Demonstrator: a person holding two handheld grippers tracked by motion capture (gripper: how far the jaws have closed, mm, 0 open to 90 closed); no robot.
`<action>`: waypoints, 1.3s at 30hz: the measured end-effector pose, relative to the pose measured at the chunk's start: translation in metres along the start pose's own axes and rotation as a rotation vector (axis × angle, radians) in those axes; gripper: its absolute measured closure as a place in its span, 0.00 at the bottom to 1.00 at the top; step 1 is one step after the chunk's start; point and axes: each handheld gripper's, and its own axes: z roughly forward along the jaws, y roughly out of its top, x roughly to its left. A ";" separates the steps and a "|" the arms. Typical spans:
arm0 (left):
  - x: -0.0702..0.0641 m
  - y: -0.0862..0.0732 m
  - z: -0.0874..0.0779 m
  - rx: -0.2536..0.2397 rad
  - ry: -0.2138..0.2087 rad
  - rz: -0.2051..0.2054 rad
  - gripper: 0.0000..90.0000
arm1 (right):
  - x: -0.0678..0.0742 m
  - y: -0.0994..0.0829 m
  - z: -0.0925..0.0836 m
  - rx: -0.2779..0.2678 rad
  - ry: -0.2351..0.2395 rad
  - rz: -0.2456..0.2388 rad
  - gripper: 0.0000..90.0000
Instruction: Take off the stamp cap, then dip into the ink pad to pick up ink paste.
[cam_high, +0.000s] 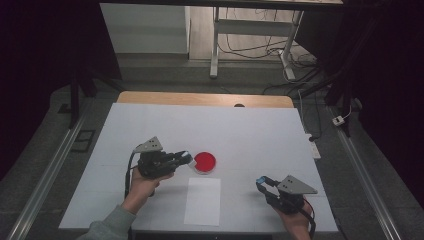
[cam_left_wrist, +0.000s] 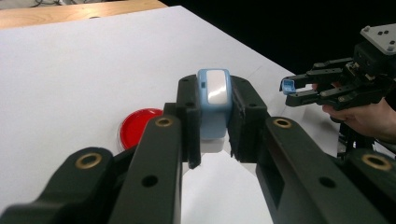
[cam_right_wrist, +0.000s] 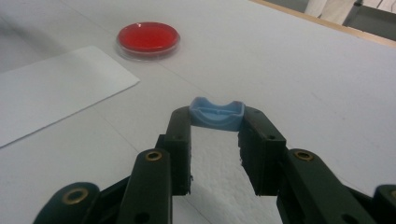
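No readable brand, label or writing is showing on anything here.

The left tool (cam_left_wrist: 215, 116) is pinching a light-blue block (cam_left_wrist: 214, 100) with a glossy white face, rounded corners, standing upright between the jaw tips. In the high view the left tool (cam_high: 181, 158) is sitting just left of the red dish (cam_high: 205, 161), tips nearly at its rim, and whether they touch cannot be told.

The red dish (cam_left_wrist: 139, 126) is the landmark: shallow, round, clear rim, flat red fill, lying on the white surface (cam_high: 250, 135).

The right tool (cam_right_wrist: 215, 122) is pinching a small blue cap-like piece (cam_right_wrist: 217, 114), open side up with a dipped, curved top edge, held at the jaw tips. In the high view the right tool (cam_high: 265, 184) is hovering well to the right of the dish and nearer the person, with the small blue piece (cam_high: 260, 180) at its tip.

A white paper sheet (cam_high: 203, 201) is lying flat just on the near side of the dish, slightly apart from it.
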 end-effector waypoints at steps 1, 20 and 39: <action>0.000 0.000 0.000 0.000 0.000 0.001 0.84 | -0.001 -0.001 -0.001 0.001 -0.003 0.006 0.72; 0.001 0.005 0.006 0.009 0.016 0.024 0.84 | -0.003 -0.002 -0.002 -0.002 -0.010 0.012 0.72; 0.010 0.013 0.041 0.082 0.044 0.063 0.84 | -0.002 -0.001 -0.001 0.003 -0.012 0.005 0.72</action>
